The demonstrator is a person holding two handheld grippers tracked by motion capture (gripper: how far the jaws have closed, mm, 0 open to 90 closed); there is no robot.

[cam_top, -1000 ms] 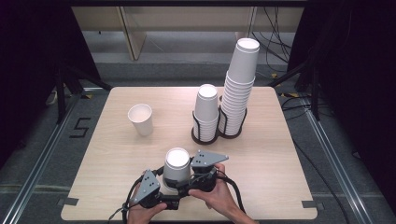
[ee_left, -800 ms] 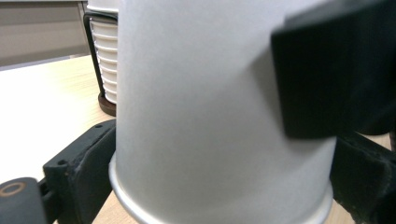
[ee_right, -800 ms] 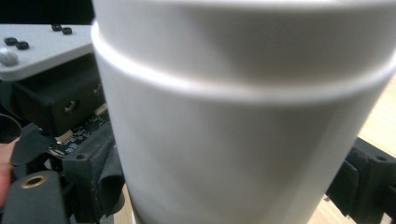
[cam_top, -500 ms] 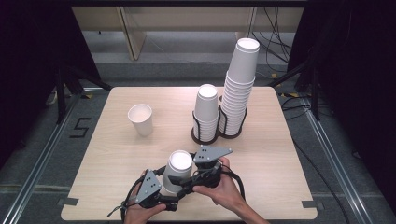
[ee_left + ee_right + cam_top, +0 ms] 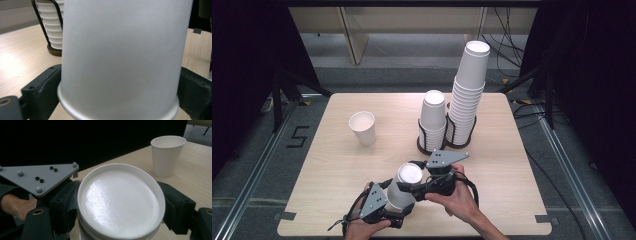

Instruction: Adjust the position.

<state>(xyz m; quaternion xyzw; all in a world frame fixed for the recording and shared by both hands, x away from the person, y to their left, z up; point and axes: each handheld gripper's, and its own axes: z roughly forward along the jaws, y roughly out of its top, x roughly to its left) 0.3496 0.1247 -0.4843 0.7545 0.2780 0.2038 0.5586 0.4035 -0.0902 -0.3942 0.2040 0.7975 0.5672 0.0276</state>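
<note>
So it's a light wood table (image 5: 337, 170). Sitting on it: one upright paper cup (image 5: 362, 128) on the left, plus two dark wire holders side by side, a short stack of upside-down cups (image 5: 432, 120) and a tall stack (image 5: 468, 95).

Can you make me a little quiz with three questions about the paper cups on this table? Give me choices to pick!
1. Where is the lone cup that stands open side up?
A) on the left part of the table
B) on top of the stacks
C) on the floor

2. How many stacks of cups stand in the black holders?
A) one
B) two
C) four

3. How is the held cup turned?
A) bottom up
B) open side up
C) squashed flat

Answers:
1 A, it stands alone, left of the stacks.
2 B, a short stack and a tall stack stand side by side.
3 A, its closed bottom faces up.
</note>
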